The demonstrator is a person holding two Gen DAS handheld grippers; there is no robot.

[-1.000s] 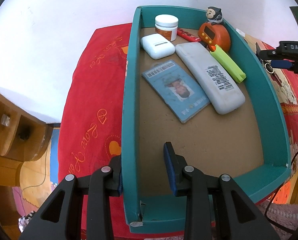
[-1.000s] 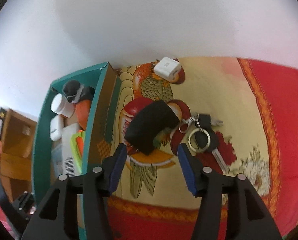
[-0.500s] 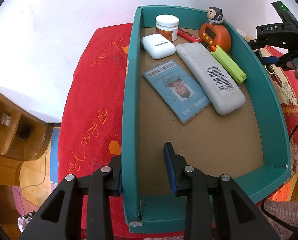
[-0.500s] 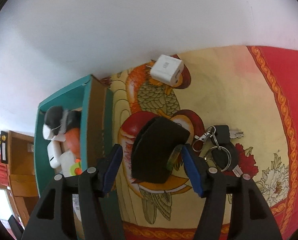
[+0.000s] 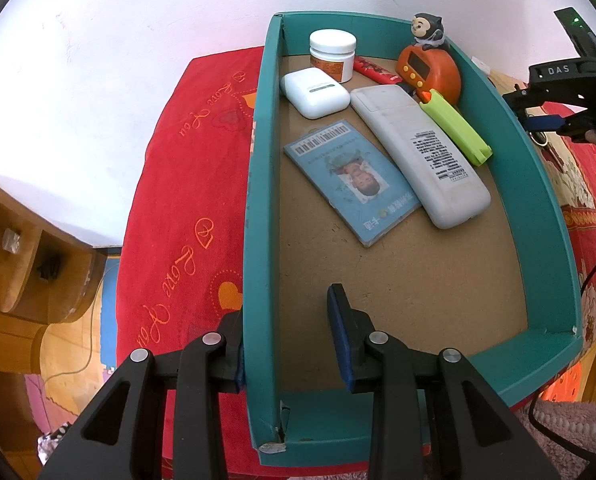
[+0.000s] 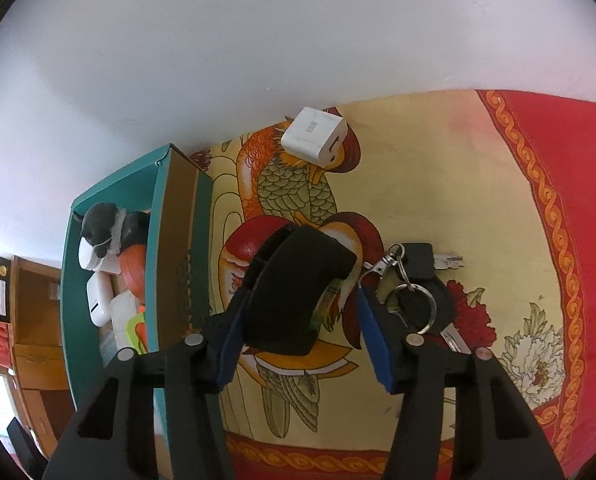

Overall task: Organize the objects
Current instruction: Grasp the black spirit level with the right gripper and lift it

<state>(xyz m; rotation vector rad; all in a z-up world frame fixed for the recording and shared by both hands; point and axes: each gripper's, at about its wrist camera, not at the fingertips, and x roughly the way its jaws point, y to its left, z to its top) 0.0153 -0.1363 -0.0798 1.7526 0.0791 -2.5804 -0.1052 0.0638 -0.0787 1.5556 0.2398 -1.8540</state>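
On the patterned cloth, right gripper (image 6: 298,320), jaws just closing round black case (image 6: 298,292), should centre it; left gripper (image 5: 286,344) clamps teal tray (image 5: 258,240) wall.

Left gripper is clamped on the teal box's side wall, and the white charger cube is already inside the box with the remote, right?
Not quite. The left gripper does clamp the teal box by its side wall, but the white charger cube is not inside with the remote. The right wrist view shows it lying outside on the patterned cloth, near the wall.
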